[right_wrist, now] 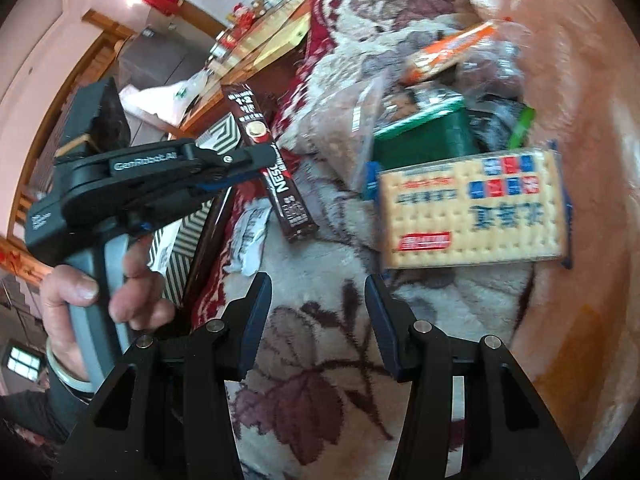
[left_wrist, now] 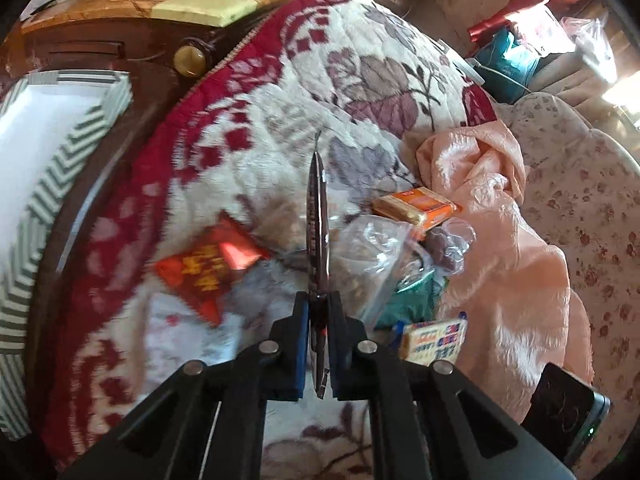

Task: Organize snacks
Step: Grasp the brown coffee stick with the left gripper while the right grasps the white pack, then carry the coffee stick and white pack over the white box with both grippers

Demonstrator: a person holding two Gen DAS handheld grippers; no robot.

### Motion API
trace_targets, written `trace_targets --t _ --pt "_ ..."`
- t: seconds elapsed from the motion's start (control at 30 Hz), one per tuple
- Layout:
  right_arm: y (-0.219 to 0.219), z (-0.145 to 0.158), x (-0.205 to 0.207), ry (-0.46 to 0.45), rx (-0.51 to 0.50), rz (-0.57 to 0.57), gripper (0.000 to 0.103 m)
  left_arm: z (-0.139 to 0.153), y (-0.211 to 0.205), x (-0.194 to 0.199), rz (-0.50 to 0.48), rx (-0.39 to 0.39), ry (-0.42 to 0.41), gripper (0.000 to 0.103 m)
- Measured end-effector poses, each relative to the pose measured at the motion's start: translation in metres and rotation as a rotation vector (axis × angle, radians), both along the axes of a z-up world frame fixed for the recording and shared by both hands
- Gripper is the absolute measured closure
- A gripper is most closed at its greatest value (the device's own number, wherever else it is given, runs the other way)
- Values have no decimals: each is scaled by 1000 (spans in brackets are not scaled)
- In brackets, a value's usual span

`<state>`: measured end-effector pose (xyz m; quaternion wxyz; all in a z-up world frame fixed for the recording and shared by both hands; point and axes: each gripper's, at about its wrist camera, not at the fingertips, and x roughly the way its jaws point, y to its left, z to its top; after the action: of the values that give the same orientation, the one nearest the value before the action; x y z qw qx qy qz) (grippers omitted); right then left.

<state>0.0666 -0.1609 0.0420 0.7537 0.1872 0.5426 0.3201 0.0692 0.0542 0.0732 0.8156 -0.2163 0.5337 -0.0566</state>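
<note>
My left gripper (left_wrist: 319,300) is shut on a flat brown Nescafe coffee sachet (left_wrist: 317,216), seen edge-on above the floral blanket. In the right wrist view the same sachet (right_wrist: 276,168) hangs from the left gripper (right_wrist: 256,160). A red snack packet (left_wrist: 208,268), a clear bag of snacks (left_wrist: 372,256), an orange biscuit pack (left_wrist: 416,206) and a cracker pack (left_wrist: 436,338) lie on the blanket. My right gripper (right_wrist: 318,304) is open and empty, just below the cracker pack (right_wrist: 472,210). A green packet (right_wrist: 424,136) lies beyond it.
A striped box (left_wrist: 52,168) with a white inside stands at the left on a dark wooden table (left_wrist: 132,76). A pink cloth (left_wrist: 500,240) is bunched at the right. A phone (left_wrist: 568,412) lies at the lower right.
</note>
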Motion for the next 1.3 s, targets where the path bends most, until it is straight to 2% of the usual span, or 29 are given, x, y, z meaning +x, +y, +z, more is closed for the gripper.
trace_targets --t 0.3,0.47,0.5,0.53,0.63,0.77,0.9,1.03,1.1,1.13,1.17,1.3 --pt "66 -1 -2 -10 -36 122 55 15 55 -45 21 53 -32 93" --pt "102 -3 5 -13 -68 111 54 18 83 -65 58 108 -39 93" --pt "107 -4 8 -6 -73 95 52 18 87 -68 68 129 -43 93" --pt "111 -4 10 -2 -81 81 44 18 91 -71 75 145 -47 93" --pt "134 -1 13 -22 -128 68 43 14 100 -77 97 165 -47 93" --pt "169 -3 17 -59 -256 76 43 10 107 -83 112 197 -55 93" --pt "186 -16 21 -69 -384 63 43 6 116 -87 126 190 -54 93" --pt "199 -19 27 -120 -457 81 43 0 122 -90 135 171 -43 93" --pt "203 -21 28 -150 -481 130 44 0 124 -91 139 164 -44 93" --pt "202 -21 27 -163 -491 150 49 -1 126 -92 143 163 -46 93" --pt "199 -20 26 -169 -491 167 50 -1 127 -93 148 161 -47 93" --pt "186 -14 25 -162 -474 194 52 1 128 -95 154 156 -56 93"
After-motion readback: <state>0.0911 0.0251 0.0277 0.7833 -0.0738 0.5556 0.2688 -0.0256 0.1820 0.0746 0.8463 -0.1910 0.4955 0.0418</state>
